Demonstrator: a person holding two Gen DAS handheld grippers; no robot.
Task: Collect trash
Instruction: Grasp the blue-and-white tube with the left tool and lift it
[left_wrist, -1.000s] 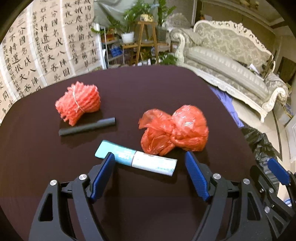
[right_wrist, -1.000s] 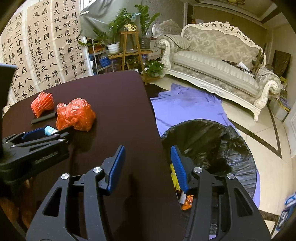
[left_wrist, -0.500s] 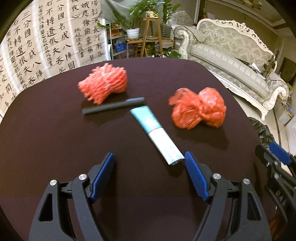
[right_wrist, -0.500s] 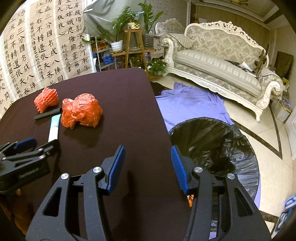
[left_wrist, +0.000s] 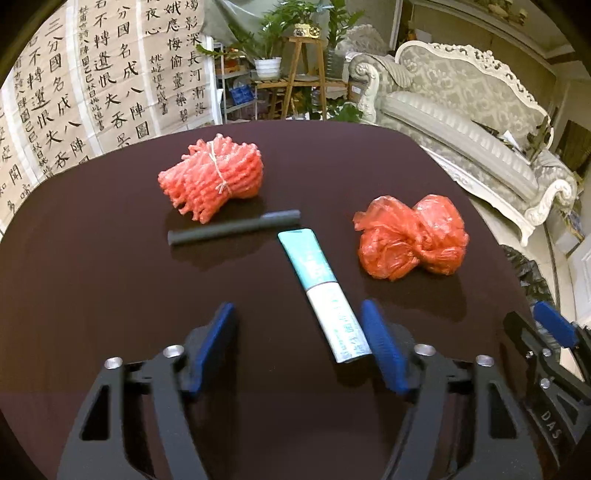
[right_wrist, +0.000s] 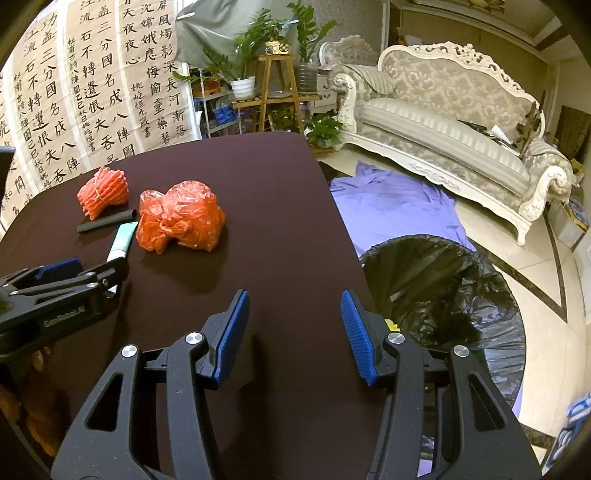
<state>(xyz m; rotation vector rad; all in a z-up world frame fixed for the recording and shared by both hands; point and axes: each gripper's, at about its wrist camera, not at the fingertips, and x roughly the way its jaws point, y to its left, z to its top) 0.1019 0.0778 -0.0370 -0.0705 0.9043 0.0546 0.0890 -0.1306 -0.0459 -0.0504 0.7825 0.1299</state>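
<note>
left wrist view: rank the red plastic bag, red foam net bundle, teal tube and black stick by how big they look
1. red plastic bag and red foam net bundle: look alike, and the bundle lies farther off.
2. teal tube, nearest the camera.
3. black stick, thinnest.

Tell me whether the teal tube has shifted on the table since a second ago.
Yes. The teal tube has swung from lying crosswise to pointing at the black stick, near end by the closing left gripper.
</note>
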